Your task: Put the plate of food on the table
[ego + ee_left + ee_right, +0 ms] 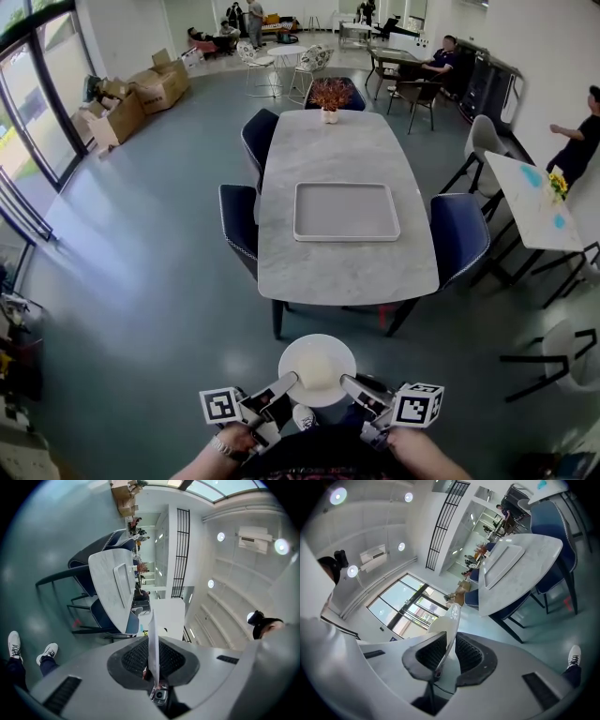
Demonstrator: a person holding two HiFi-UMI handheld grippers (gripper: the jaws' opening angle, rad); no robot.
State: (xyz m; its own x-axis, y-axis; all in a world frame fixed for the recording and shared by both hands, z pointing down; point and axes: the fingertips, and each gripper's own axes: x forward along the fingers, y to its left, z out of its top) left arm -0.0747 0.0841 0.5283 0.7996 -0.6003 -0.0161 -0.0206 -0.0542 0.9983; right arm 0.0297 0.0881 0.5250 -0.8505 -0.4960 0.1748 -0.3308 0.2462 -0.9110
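Plate, white and round, with a pale heap at its centre that I cannot identify, hangs in the air above the floor, just short of the near end of the table and not touching it. My left gripper is clamped on its left rim and my right gripper on its right rim; both gripper views show the thin white edge pinched between ribbed black pads. Markings: black-and-white square markers on the cubes. Table: grey marbled top, pale tray at centre, potted plant at the far end, dark blue chairs on both sides. Floor is grey-blue. Cardboard boxes sit by the windows at left; people sit at the far tables.
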